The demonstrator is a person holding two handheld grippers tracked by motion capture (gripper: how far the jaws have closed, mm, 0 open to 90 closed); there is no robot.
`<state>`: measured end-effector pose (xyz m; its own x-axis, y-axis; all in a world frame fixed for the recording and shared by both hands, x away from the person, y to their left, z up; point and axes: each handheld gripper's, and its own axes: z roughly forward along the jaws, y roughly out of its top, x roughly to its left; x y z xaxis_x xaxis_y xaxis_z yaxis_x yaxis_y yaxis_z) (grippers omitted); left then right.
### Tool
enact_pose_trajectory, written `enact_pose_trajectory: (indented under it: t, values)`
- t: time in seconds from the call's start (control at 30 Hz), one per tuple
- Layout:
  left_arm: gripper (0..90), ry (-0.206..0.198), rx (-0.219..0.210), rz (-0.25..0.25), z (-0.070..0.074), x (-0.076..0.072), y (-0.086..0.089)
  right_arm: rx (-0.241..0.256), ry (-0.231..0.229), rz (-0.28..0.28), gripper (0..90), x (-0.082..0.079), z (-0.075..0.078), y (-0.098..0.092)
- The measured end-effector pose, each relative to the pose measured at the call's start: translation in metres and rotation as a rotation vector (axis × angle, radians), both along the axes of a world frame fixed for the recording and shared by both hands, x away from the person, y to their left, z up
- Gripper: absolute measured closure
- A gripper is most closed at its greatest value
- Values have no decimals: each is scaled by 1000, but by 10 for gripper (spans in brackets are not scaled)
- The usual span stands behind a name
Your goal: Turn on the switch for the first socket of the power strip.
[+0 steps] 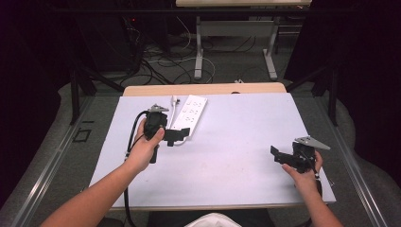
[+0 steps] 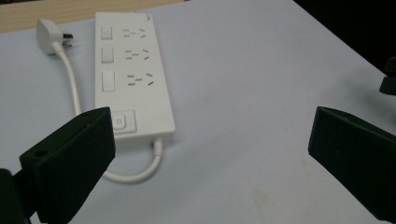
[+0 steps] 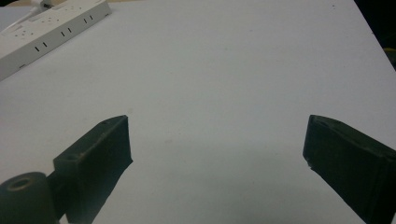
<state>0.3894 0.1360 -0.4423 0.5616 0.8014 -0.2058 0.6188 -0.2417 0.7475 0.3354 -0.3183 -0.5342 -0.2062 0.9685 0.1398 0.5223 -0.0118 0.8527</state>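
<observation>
Both pairs of jaws stand wide apart, holding nothing. The left gripper (image 1: 177,135) hovers at the near end of the white plastic power strip (image 2: 133,79), which lies at eleven o'clock on the pale table (image 1: 236,137). Likely next: centre the strip between the jaws, clear of its white cord (image 2: 70,79). The right gripper (image 1: 279,156) waits at four o'clock.
</observation>
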Motion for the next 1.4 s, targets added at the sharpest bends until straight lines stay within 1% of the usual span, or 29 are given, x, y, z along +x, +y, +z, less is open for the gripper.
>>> enact_pose_trajectory:
  t: [0.07,0.13,0.17,0.2,0.23,0.27,0.33,0.43,0.47,0.53,0.57,0.6,0.63,0.67,0.7,0.8,0.83,0.87,0.9,1.0,1.07,1.1,1.17,1.2,1.23,1.27,1.33,1.4]
  values:
    - [5,3,1,3,-4,-4,4,4,-4,-5,70,0,0,0]
    - [5,7,-2,17,-8,-9,9,4,-1,-5,70,0,0,0]
    - [6,23,-2,12,-10,-11,12,4,-1,-5,70,0,0,0]
    - [5,26,-1,20,-12,-13,14,5,-3,-5,70,0,0,0]
    - [6,27,-16,32,-15,-15,17,1,-3,-3,70,0,0,0]
    - [5,37,-20,38,-17,-16,20,0,1,-2,70,0,0,0]
    - [6,42,-41,56,-23,-19,26,1,1,-5,70,0,0,1]
    - [6,45,-60,82,-29,-23,36,3,1,-7,70,0,0,1]
    - [6,48,-71,96,-32,-24,40,3,1,-6,70,0,0,1]
    - [6,47,-80,118,-36,-26,48,4,3,-6,70,0,0,1]
    - [6,49,-77,128,-38,-27,52,4,4,-7,70,0,-1,1]
    - [6,48,-76,140,-41,-28,56,11,-8,-12,70,0,-2,2]
    - [6,44,-77,153,-43,-28,60,10,-6,-12,71,0,-2,2]
    - [6,46,-84,169,-45,-29,64,10,-6,-12,71,0,-2,2]
    - [6,48,-94,182,-48,-29,69,4,6,-6,71,0,-1,2]
    - [6,54,-126,224,-55,-31,82,6,7,-7,71,-1,0,2]
    - [6,61,-129,230,-56,-32,87,7,8,-8,71,-1,0,2]
    - [6,56,-130,249,-59,-32,91,7,9,-8,71,-1,-1,2]
    - [6,60,-132,259,-60,-33,95,12,2,-6,71,0,-1,2]
    - [6,57,-145,298,-66,-34,108,13,3,-5,72,0,-1,3]
    - [6,62,-154,318,-69,-35,115,5,8,-1,71,0,-1,2]
    - [6,58,-156,332,-71,-36,118,9,-2,0,72,0,-1,3]
    - [6,55,-161,353,-75,-37,125,10,0,-1,71,0,-1,3]
    - [6,60,-172,361,-77,-38,127,5,8,-3,71,0,-1,3]
    - [6,59,-173,367,-79,-38,130,9,0,-2,72,0,-1,3]
    - [6,57,-177,376,-81,-39,133,4,8,-2,72,-1,-1,3]
    - [7,58,-186,389,-84,-39,138,5,0,2,72,0,-2,3]
    - [7,54,-176,397,-87,-39,143,5,1,3,72,0,-2,3]
